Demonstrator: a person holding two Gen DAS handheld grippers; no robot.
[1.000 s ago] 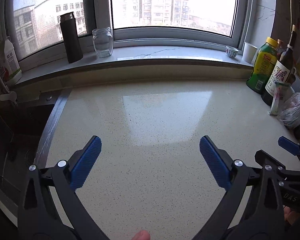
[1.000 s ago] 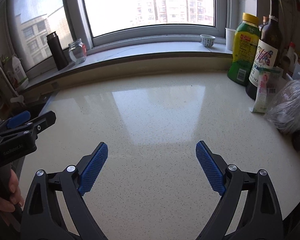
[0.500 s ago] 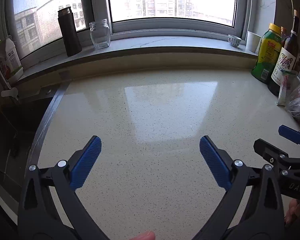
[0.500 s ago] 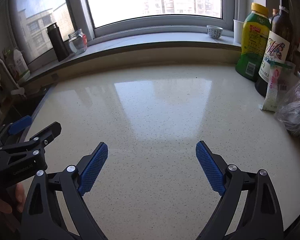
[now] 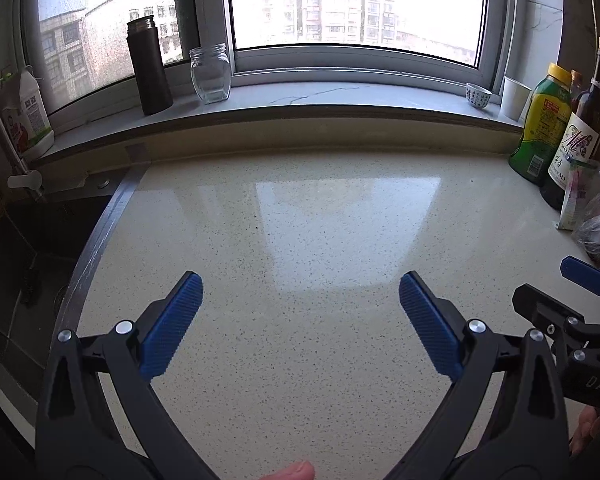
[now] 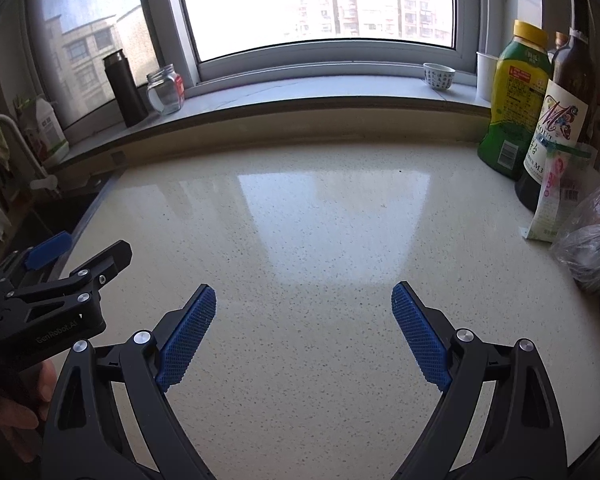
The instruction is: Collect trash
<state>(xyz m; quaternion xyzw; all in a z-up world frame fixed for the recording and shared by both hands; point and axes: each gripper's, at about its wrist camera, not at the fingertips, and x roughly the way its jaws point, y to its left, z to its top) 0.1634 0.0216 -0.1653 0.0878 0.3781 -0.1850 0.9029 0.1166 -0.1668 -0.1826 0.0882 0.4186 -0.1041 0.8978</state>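
Observation:
My left gripper [image 5: 300,292] is open and empty above the speckled beige counter [image 5: 320,240]. My right gripper [image 6: 304,304] is open and empty too, beside it; its side shows at the right edge of the left wrist view [image 5: 572,312]. The left gripper shows at the left edge of the right wrist view [image 6: 60,280]. A crumpled clear plastic bag [image 6: 592,240] and a white and pink packet [image 6: 552,196] lie at the counter's right edge. No loose trash shows on the counter in front of the grippers.
A green bottle [image 6: 512,108] and a dark wine bottle [image 6: 560,120] stand at the right. The windowsill holds a dark flask [image 5: 148,68], a glass jar [image 5: 211,74], a small cup [image 5: 478,96] and a white paper cup [image 5: 514,98]. A dark sink [image 5: 32,248] lies left.
Both cameras have pulled back and tilted up a little, so the windowsill and bottles sit lower in view. Both grippers stay open and empty.

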